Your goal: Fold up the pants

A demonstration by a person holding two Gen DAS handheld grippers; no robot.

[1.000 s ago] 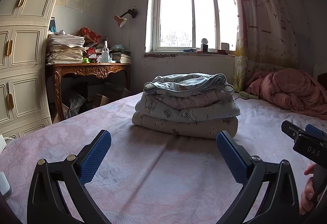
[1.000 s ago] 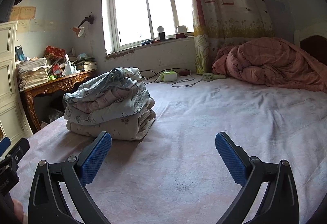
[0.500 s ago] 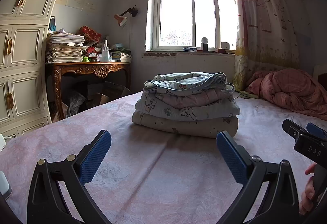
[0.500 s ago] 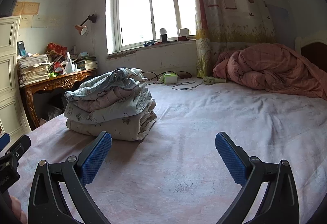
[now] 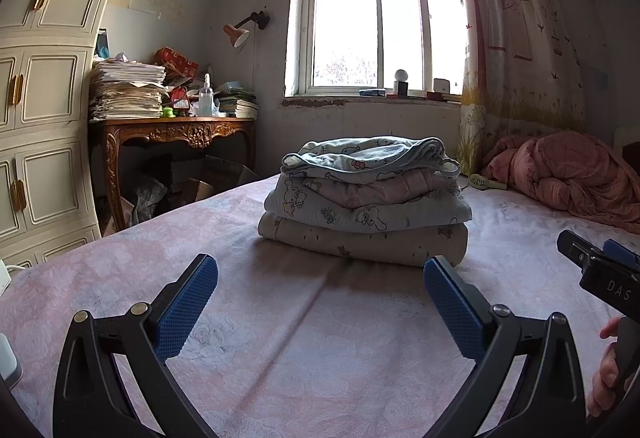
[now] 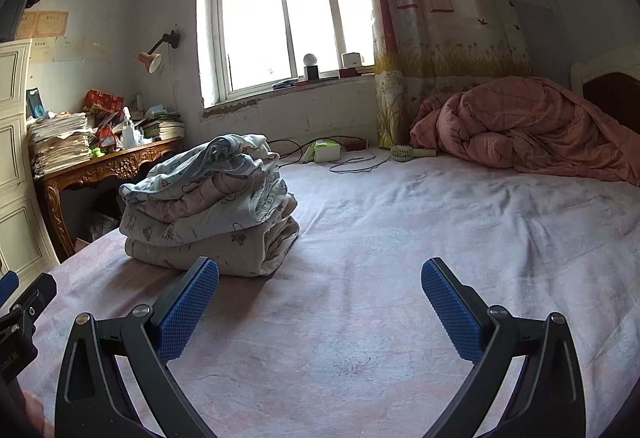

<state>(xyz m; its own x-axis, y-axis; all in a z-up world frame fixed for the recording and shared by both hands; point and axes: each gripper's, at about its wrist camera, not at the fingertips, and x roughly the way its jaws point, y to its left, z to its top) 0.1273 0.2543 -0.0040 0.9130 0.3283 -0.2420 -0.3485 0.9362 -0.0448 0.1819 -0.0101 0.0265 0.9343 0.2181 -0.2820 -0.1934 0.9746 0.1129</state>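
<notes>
we see one stack of four folded pants [image 5: 364,214] mid-bed [image 5: 320,350]; left gripper [image 5: 320,302] and right gripper [image 6: 320,302] both spread wide, holding nothing.

The bed [image 5: 320,350] wears a pale pink sheet with faint floral outlines. The stack of folded pants [image 5: 366,212] runs beige with small dark motifs at the bottom, then light blue with cartoon bears, pink, and pale blue with cartoon kittens on top. The quilt [image 6: 532,126] is salmon pink check. Both the left gripper [image 5: 320,298] and the right gripper [image 6: 320,298] are black with textured blue pads
</notes>
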